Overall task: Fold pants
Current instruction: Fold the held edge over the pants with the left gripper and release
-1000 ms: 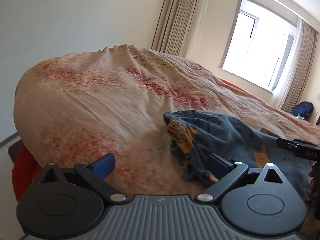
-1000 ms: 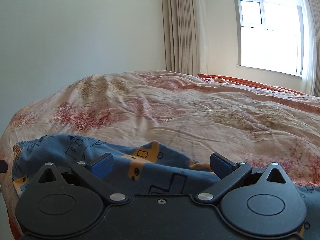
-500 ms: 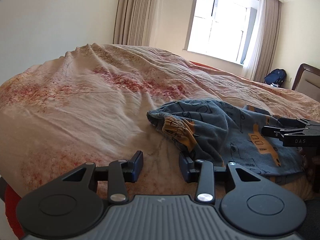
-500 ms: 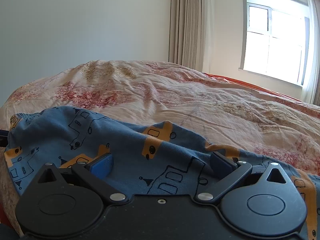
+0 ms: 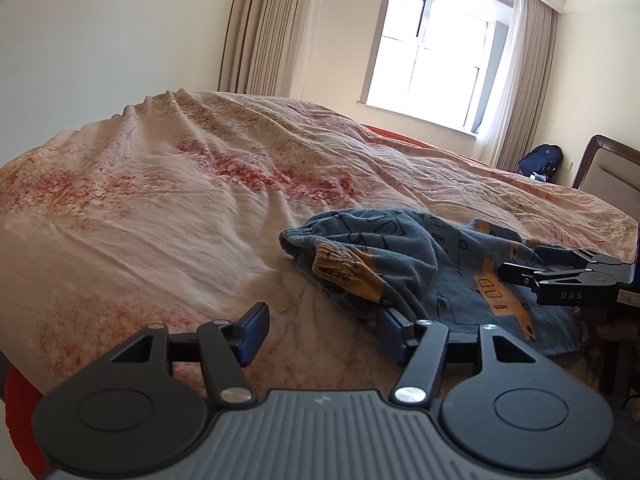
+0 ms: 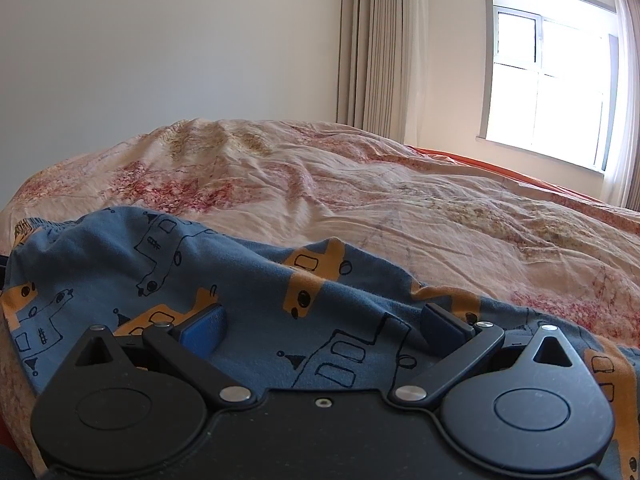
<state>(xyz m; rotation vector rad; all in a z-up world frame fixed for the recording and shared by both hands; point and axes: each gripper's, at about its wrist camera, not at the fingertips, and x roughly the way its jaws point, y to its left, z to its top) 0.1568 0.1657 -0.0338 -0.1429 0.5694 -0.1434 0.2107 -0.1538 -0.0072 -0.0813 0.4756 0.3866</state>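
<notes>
Bedspread [image 5: 192,216] holds crumpled pants [image 5: 400,264]; both claws open.

Left gripper [image 5: 320,326] narrower than a second ago (partly reopened since), right pad at the pants [image 5: 404,264], pants spreading wider under right gripper [image 6: 322,324]

A bedroom: bed [image 5: 168,216]; curtained window [image 5: 432,68].
</notes>
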